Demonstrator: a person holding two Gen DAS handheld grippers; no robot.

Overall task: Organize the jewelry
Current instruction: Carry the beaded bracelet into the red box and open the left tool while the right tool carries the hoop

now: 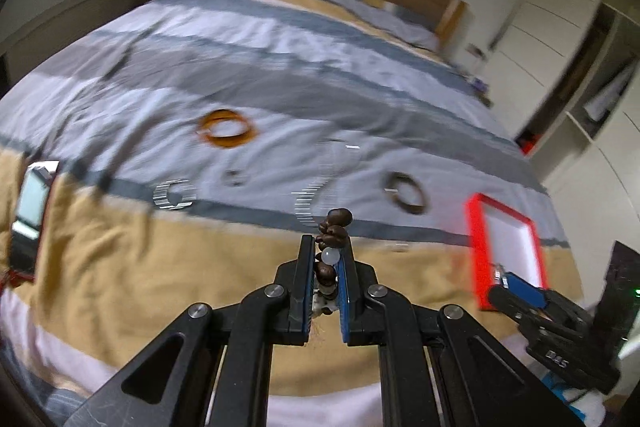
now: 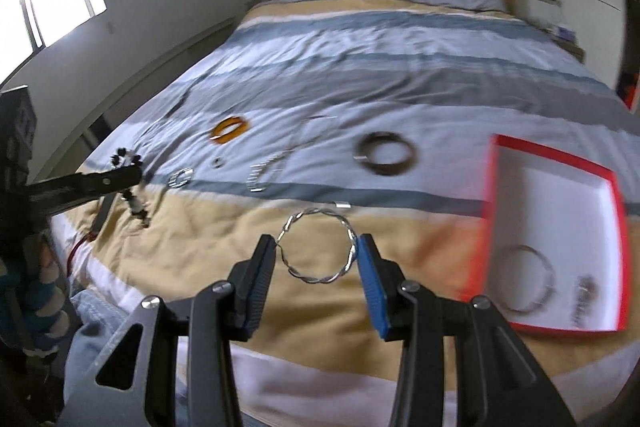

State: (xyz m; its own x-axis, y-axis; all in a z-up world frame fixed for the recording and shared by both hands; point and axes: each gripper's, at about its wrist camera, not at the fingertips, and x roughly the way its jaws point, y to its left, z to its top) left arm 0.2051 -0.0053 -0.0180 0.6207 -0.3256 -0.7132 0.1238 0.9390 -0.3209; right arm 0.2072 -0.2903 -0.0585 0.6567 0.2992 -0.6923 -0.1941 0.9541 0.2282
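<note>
My left gripper (image 1: 327,251) is shut on a brown bead bracelet (image 1: 334,227) with one white bead, held above the striped bed cover; the right wrist view shows the same gripper (image 2: 130,167) at far left with the beads dangling. My right gripper (image 2: 318,247) is shut on a twisted silver bangle (image 2: 318,247), its pads pressing both sides of the ring. A red box with a white inside (image 2: 560,227) lies at right, holding a silver bangle (image 2: 528,279) and a small dark piece (image 2: 584,291). In the left wrist view the box (image 1: 508,247) sits beside the right gripper (image 1: 516,287).
On the bed cover (image 2: 360,67) lie an orange bangle (image 2: 230,129), a dark brown bangle (image 2: 386,153), a silver cuff (image 2: 182,177), a small ring (image 2: 218,163) and a thin silver chain (image 2: 276,163). A mirror-like case (image 1: 30,211) lies at left. A headboard and wardrobe stand behind.
</note>
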